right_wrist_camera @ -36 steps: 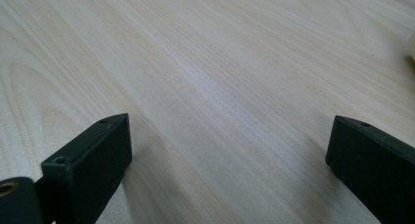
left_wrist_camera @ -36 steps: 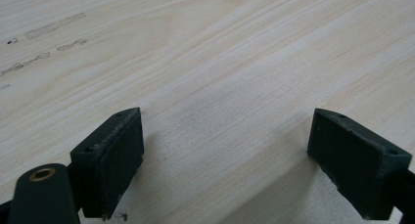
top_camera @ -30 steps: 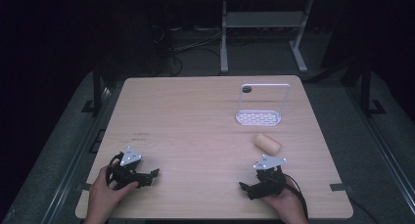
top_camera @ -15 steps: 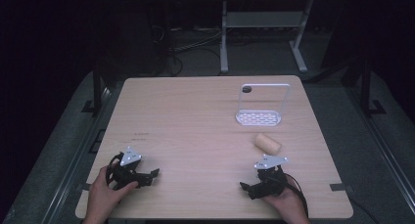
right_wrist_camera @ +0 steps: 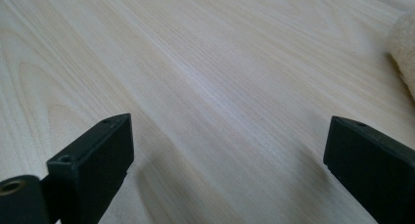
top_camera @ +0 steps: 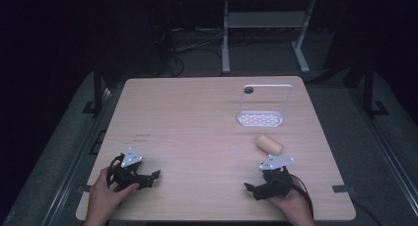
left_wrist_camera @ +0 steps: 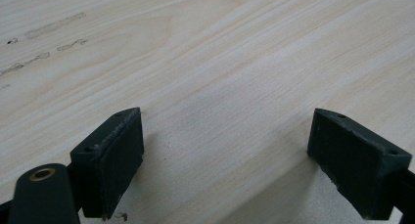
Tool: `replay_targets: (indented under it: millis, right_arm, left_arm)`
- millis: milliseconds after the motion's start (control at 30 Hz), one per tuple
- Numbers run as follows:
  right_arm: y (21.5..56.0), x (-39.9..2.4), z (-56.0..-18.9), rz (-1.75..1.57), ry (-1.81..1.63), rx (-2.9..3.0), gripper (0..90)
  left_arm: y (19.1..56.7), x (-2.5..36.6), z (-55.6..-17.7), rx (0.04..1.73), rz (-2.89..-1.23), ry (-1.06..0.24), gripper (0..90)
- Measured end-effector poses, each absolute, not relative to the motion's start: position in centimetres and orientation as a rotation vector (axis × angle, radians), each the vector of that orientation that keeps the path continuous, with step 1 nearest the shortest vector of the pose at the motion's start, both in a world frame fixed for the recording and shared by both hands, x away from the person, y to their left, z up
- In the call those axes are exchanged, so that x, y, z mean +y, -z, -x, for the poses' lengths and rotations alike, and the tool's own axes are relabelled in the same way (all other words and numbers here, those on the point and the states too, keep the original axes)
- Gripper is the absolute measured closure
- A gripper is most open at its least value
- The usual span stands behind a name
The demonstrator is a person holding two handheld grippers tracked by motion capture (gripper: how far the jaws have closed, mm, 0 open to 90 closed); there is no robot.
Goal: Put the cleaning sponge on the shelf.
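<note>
A pale tan roll [top_camera: 268, 144] lies on the wooden table [top_camera: 197, 117] right of centre; its edge shows at the right of the right gripper view as the roll [right_wrist_camera: 403, 48]. Behind it stands a white rack [top_camera: 261, 112] with a perforated base and a tall loop handle. My right gripper [top_camera: 251, 189] rests on the table near the front edge, just in front of the roll, open and empty [right_wrist_camera: 230, 150]. My left gripper [top_camera: 153, 176] rests at the front left, open with bare wood between its jaws [left_wrist_camera: 225, 150].
A small dark round spot [top_camera: 248, 90] sits by the rack's left post. Faint marks [left_wrist_camera: 44, 31] stain the wood ahead of the left gripper. Beyond the table's far edge stand a metal frame [top_camera: 266, 28] and cables on a dark floor.
</note>
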State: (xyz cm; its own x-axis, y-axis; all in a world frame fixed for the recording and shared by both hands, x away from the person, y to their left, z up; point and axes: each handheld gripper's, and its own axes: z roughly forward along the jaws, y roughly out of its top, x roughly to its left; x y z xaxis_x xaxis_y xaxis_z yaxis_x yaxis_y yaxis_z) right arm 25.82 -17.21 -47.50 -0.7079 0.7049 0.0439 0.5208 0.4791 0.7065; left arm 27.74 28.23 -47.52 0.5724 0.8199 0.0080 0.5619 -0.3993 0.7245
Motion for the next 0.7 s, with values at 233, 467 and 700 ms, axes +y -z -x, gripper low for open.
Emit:
replay_targets:
  millis: [233, 467, 700]
  right_arm:
    - [47.4, -17.8, -25.8, -1.047, -1.051, 2.47, 4.3]
    - [47.2, -18.6, -25.8, -1.06, -1.044, 2.453, 4.3]
    - [47.1, -19.2, -25.8, -1.079, -1.034, 2.442, 4.5]
  left_arm:
    - [47.5, 28.2, -27.7, 1.098, -2.116, -0.48, 12.9]
    - [47.5, 28.2, -27.7, 1.098, -2.115, -0.481, 12.9]
    - [47.5, 28.2, -27.7, 1.098, -2.116, -0.48, 12.9]
